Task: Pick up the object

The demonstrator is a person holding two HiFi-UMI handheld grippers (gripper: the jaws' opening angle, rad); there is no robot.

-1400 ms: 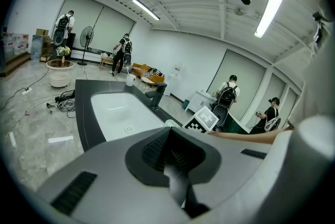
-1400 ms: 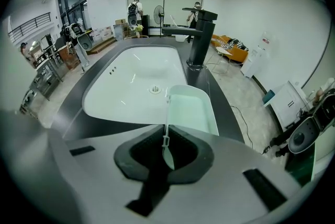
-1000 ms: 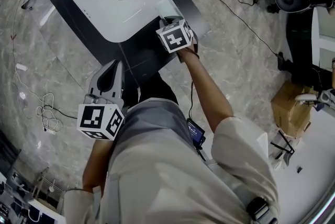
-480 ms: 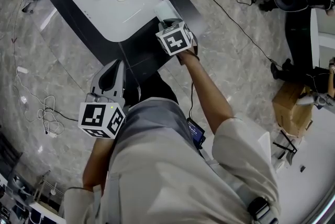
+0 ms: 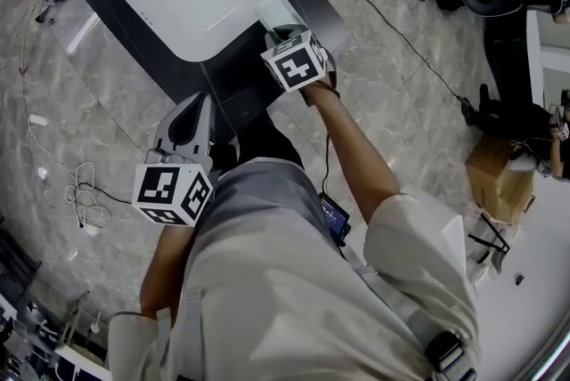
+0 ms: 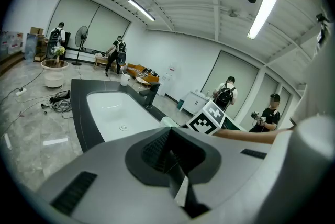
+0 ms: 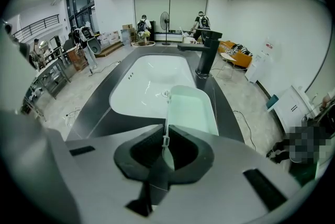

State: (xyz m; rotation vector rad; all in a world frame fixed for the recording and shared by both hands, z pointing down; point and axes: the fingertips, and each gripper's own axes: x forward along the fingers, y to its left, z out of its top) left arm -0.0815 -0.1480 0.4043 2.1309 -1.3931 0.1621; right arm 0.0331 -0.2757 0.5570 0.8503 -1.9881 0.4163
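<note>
Beside the sink (image 5: 178, 5), right gripper (image 7: 165, 136) fingers pinch an empty tray's (image 7: 193, 110) rim — left gripper (image 6: 170, 136) fingers closed.

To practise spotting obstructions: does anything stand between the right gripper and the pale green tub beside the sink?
Nothing visible does: the right gripper has its jaws closed on the near rim of the pale green tub.

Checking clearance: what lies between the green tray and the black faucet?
Only bare dark countertop lies between the green tray and faucet, shown in the right gripper view.
</note>
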